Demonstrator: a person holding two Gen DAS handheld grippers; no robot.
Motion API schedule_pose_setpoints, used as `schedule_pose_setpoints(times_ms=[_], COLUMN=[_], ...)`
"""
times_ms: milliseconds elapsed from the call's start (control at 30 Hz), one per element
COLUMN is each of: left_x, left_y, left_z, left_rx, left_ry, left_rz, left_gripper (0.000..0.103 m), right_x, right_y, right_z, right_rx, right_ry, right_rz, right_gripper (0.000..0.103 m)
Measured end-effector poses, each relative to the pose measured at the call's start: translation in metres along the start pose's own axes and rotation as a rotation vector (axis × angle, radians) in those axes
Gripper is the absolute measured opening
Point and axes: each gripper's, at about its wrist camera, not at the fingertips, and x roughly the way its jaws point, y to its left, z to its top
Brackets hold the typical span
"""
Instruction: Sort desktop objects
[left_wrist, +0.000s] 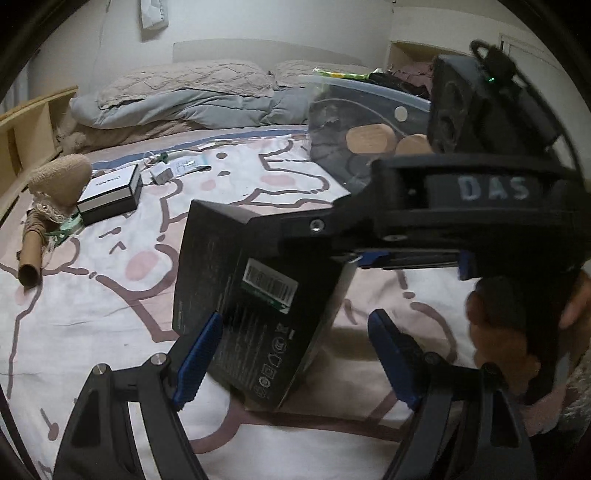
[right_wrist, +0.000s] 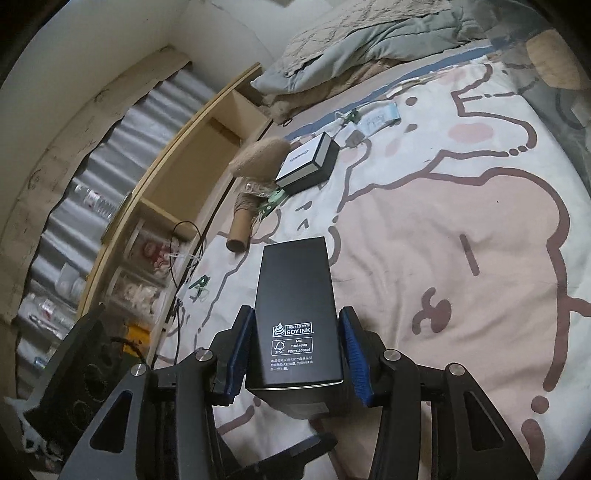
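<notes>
The work surface is a bed (right_wrist: 461, 240) covered by a white sheet printed with a large pink cartoon figure outlined in brown; rumpled grey bedding (left_wrist: 177, 107) and beige pillows (left_wrist: 184, 79) lie at its head against a white wall. The right gripper (right_wrist: 295, 354) pinches a black carton (right_wrist: 295, 306) between its blue-padded fingers (right_wrist: 240, 350), the carton's printed end showing a soy-ink mark, raised clear of the sheet. In the left wrist view this carton stands at centre, between the spread fingers of the left gripper (left_wrist: 295, 354); whether its left pad touches the carton cannot be told, and the right pad stands apart. At 10 o'clock from the carton lie a black-and-white box (left_wrist: 110, 195), a brown cardboard tube (left_wrist: 31, 254) wrapped in twine, and a beige cushion-like object (left_wrist: 61, 177). A clear plastic bin (left_wrist: 369, 122) sits at 1 o'clock. Wooden shelving (right_wrist: 192, 147) runs along the bed's far side.
</notes>
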Motion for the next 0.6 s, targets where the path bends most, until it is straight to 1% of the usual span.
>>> schedule_pose_setpoints(times_ms=[100,267,367,433,533,600], left_x=[0.0,0.0,-0.002,-0.005,-0.012,-0.018], left_y=[0.006,0.012,0.011,0.011,0.012,0.011], left_z=[0.0,-0.005,-0.008,-0.011,-0.014,-0.016], left_rx=[-0.031,-0.072,-0.084,-0.108,-0.158,-0.185], left_ry=[0.004,0.013,0.017,0.017,0.01,0.004], left_rz=[0.014,0.019,0.025,0.002,-0.054,-0.083], left_gripper=[0.081,0.081,0.081,0.081,0.081,0.081], right_x=[0.0,0.0,-0.003,-0.005,-0.007,-0.008], right_y=[-0.001,-0.01,-0.009,-0.009,-0.012,-0.012], right_z=[0.0,-0.004,-0.005,-0.007,-0.009,-0.01], right_rx=[0.022,0.111,0.122,0.133,0.174,0.188], right_ry=[0.008,0.044,0.052,0.051,0.061,0.064], right_rz=[0.03,0.113,0.133,0.162,0.227,0.256], right_gripper=[0.048,0.049,0.049,0.049,0.049,0.049])
